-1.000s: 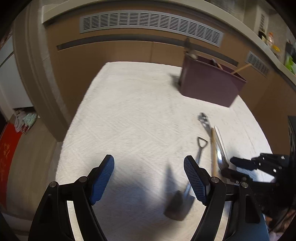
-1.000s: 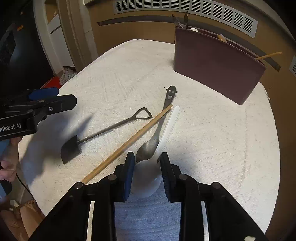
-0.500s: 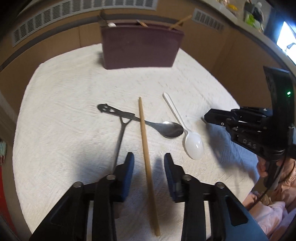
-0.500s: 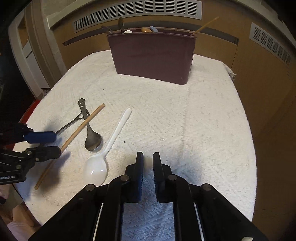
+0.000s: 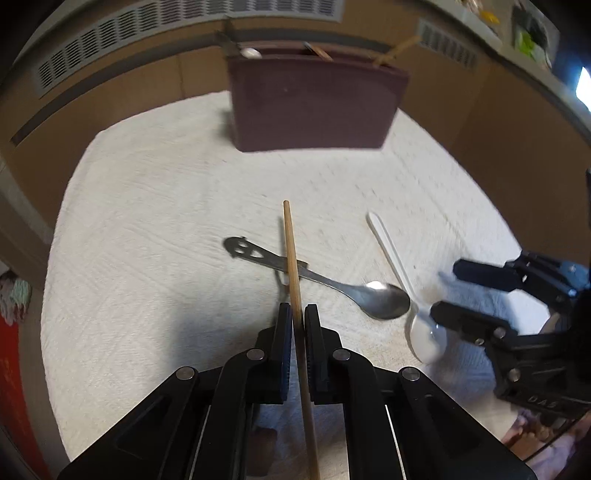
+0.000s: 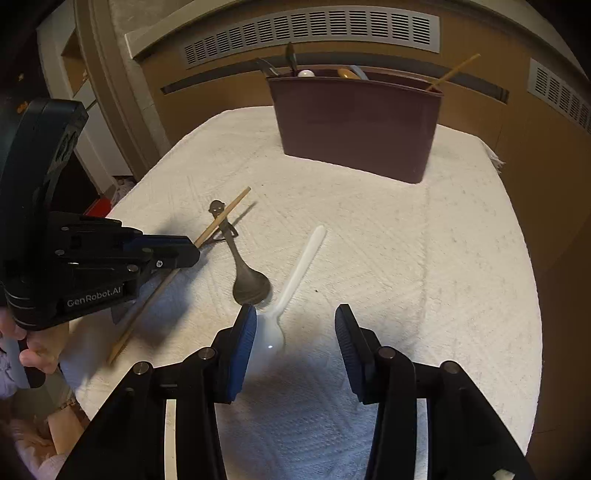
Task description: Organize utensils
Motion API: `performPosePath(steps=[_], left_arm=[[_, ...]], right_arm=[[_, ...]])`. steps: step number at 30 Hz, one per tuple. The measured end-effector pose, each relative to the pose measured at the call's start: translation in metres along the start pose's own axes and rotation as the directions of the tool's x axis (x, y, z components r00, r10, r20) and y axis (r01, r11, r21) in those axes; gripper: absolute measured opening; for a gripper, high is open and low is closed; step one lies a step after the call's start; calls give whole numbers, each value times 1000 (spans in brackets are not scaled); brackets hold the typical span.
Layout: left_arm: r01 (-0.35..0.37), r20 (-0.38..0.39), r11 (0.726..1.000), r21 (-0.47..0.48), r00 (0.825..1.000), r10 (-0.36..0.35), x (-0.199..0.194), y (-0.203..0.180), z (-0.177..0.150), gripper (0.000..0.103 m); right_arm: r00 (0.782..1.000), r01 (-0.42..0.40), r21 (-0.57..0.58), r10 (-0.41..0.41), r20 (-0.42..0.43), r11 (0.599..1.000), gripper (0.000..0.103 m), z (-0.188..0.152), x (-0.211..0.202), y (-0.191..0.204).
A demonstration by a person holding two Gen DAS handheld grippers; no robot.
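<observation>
My left gripper (image 5: 298, 314) is shut on a wooden chopstick (image 5: 291, 258), which points toward the maroon utensil holder (image 5: 314, 103). The chopstick crosses a metal spoon (image 5: 380, 299) with a cut-out face handle. A white plastic spoon (image 5: 391, 254) lies to its right. In the right wrist view my right gripper (image 6: 295, 332) is open, its left finger beside the white spoon's bowl (image 6: 269, 339). The chopstick (image 6: 221, 221), metal spoon (image 6: 247, 280) and holder (image 6: 354, 125) show there too. The left gripper (image 6: 177, 254) appears at the left.
The utensils lie on a white textured cloth (image 6: 424, 258) over a table. The holder at the far edge has several utensils in it. Brown cabinets with vents (image 6: 314, 29) stand behind. The small shovel-shaped utensil is mostly hidden under my left gripper.
My left gripper closed on the chopstick and lifted its far end. My right gripper went from shut to open and moved up beside the white spoon's bowl.
</observation>
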State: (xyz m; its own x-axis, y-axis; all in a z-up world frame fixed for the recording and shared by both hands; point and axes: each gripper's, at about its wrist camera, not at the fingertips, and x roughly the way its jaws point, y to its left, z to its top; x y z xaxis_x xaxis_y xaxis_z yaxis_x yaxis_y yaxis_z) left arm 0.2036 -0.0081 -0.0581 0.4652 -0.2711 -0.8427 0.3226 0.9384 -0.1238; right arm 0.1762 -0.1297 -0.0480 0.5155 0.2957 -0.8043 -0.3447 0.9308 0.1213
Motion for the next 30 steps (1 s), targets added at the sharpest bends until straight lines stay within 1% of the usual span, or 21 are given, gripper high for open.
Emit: performPosePath(steps=[2, 4, 5, 8, 10, 11, 14, 16, 19, 20, 21, 22, 23, 24, 25, 26, 27, 30], left_arm=[[15, 45, 998, -58, 999, -13, -16, 16, -3, 7], [29, 81, 994, -108, 997, -20, -30, 31, -5, 7], [34, 99, 991, -130, 995, -21, -37, 38, -6, 7], [46, 147, 983, -177, 989, -20, -54, 56, -7, 7], [47, 165, 980, -195, 986, -14, -62, 65, -8, 7], [48, 167, 977, -208, 986, -13, -63, 70, -9, 7], [64, 136, 971, -228, 990, -34, -57, 76, -14, 7], [55, 105, 973, -226, 994, -32, -50, 77, -17, 8], [74, 68, 970, -231, 996, -60, -37, 75, -20, 9], [82, 54, 968, -239, 996, -71, -33, 74, -20, 9], [90, 37, 966, -243, 996, -84, -29, 72, -20, 9], [101, 23, 964, -247, 995, -98, -25, 71, -19, 11], [111, 12, 961, -252, 994, -112, -22, 70, -19, 16], [120, 0, 959, -258, 992, -124, -19, 68, -17, 24], [122, -11, 958, -260, 992, -130, -16, 66, -16, 29], [121, -22, 958, -262, 991, -131, -13, 64, -14, 39], [112, -30, 958, -262, 992, -124, -10, 63, -11, 45], [67, -52, 963, -261, 995, -83, -2, 59, -3, 47]], right_arm=[[1000, -1, -37, 1, 1, 999, 41, 7, 3, 9], [1000, 0, -102, 1, 11, 995, 40, 16, 8, 19], [1000, -8, -136, 9, 13, 991, 36, 22, 10, 24], [997, -73, -207, 71, -17, 976, 27, 38, 23, 39], [993, -116, -265, 109, -42, 957, 27, 52, 36, 52], [992, -124, -283, 114, -52, 951, 27, 56, 41, 56], [988, -142, -315, 118, -96, 938, 27, 70, 63, 66], [989, -133, -327, 102, -108, 936, 27, 77, 76, 71], [991, -113, -363, 76, -114, 925, 27, 80, 89, 83], [992, -102, -375, 64, -111, 922, 26, 80, 93, 86], [993, -89, -378, 55, -101, 921, 22, 81, 92, 88], [994, -81, -378, 45, -104, 922, 12, 81, 92, 87], [994, -70, -372, 33, -106, 926, 11, 81, 91, 86], [995, -55, -368, 19, -102, 928, 11, 81, 89, 83], [995, -40, -361, 4, -100, 932, 11, 79, 87, 78], [995, -40, -351, 5, -102, 936, 11, 79, 87, 72], [995, -43, -325, 10, -104, 945, 11, 78, 83, 64], [995, -4, -276, -23, -94, 961, 11, 72, 75, 41]])
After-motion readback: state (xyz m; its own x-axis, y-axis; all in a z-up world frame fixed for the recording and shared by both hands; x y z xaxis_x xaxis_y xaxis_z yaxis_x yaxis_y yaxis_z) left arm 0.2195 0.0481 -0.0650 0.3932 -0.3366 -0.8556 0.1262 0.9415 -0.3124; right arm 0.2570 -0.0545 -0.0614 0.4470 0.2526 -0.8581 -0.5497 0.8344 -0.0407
